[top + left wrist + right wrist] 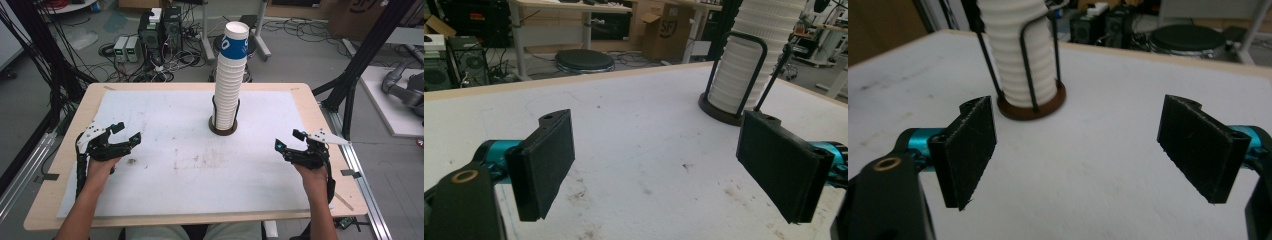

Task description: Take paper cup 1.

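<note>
Cups (pixel 230 80): tall white stack, upright in a wire holder (pixel 223 122) at mid-table, toward the far edge.
Left claw (pixel 126 134): spread, holding nothing, well apart from the stack.
Right claw (pixel 288 139): spread, also holding nothing.
Approach: we judge the top cup the likely target; we come in level, pinch the wall just under the rim, lift straight up.
Obstruction: holder's wire uprights block low grips.
Table (pixel 150 165): white mat, stained, bare between claws and stack.

Cup stack (pixel 749 55) was cut off by top edge in left gripper view, likewise in right gripper view (pixel 1020 50). Blue print on top cup (pixel 235 44) was too small to read. Stack hid holder base (pixel 222 131) centre.
</note>
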